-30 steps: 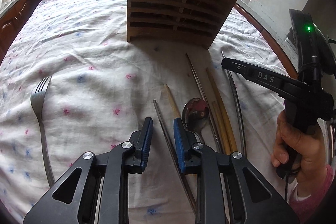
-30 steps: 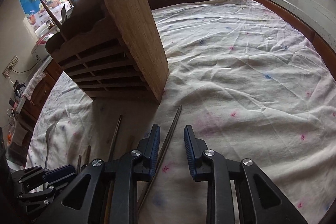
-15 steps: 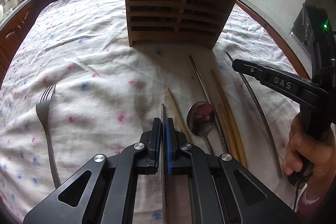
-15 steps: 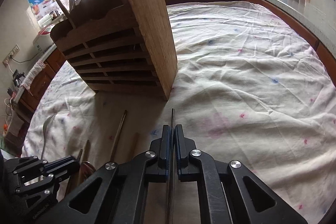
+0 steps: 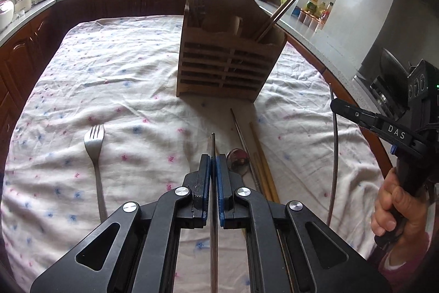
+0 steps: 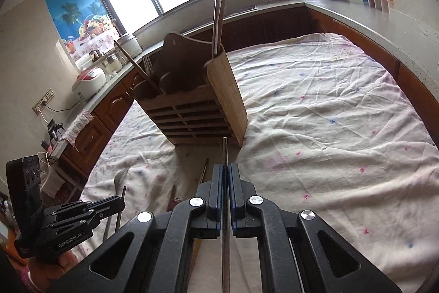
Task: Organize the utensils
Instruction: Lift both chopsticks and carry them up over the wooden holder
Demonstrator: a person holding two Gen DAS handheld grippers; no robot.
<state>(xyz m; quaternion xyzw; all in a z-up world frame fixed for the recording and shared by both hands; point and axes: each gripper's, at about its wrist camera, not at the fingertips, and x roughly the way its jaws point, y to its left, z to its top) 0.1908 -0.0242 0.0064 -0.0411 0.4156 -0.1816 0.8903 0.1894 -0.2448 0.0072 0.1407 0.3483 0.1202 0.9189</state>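
Cloth-covered table [image 5: 115, 78], left hand-held gripper [image 5: 213, 165] and right hand-held gripper [image 6: 225, 175] each clamped on a metal chopstick [image 5: 213, 144].

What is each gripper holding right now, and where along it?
Left gripper: a thin metal chopstick, pinched near its far end. Right gripper: another thin metal chopstick, likewise near its far end.

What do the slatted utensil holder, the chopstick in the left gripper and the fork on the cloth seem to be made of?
Utensil holder: probably bamboo or light wood, matte, with fine lengthwise grain on its side panel.
Chopstick clamped in the left gripper: likely stainless steel, grey with a dull sheen.
Fork: metal, probably steel, with a brushed silvery look.
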